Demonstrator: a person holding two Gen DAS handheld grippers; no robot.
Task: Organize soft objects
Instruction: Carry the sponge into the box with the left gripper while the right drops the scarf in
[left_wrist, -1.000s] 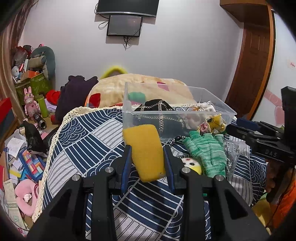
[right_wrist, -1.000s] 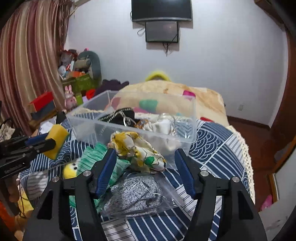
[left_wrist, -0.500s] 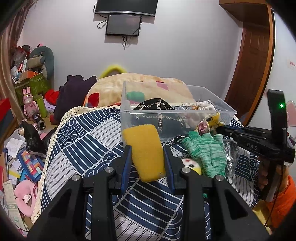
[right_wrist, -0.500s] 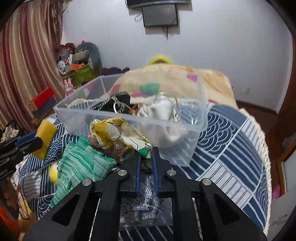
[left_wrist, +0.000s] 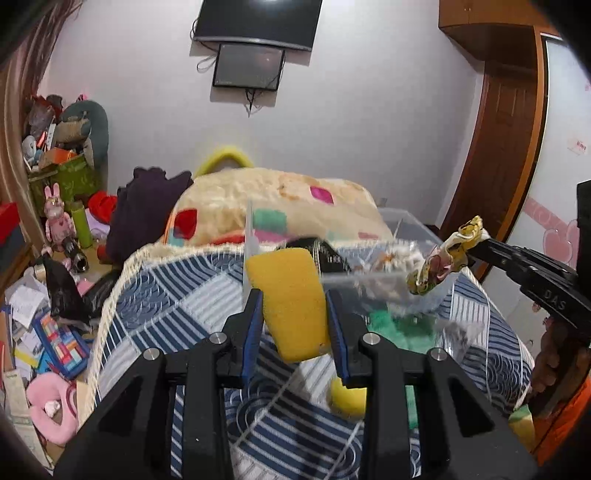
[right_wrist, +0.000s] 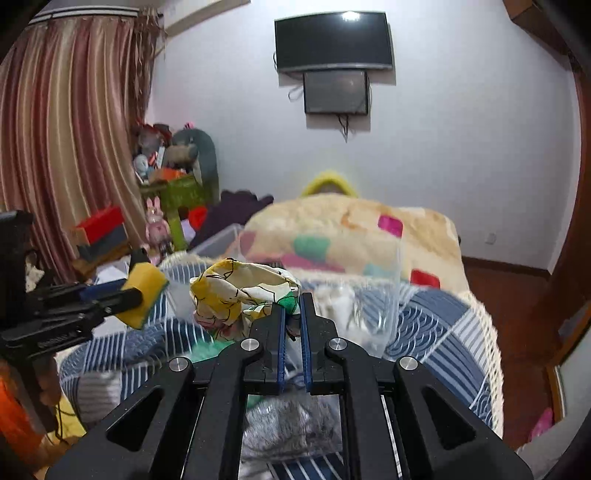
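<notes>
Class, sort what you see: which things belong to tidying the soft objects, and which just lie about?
Job in hand: yellow sponge in left gripper; patterned cloth in right gripper; clear bin.

Lying about: rabbit toy; wall screens; curtain.

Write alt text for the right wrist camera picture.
The right gripper, shut, pinches a crumpled yellow-and-white patterned cloth lifted above a blue-and-white striped bedspread. At left, the left gripper holds a yellow sponge block; a blurred clear plastic bin lies behind.
</notes>
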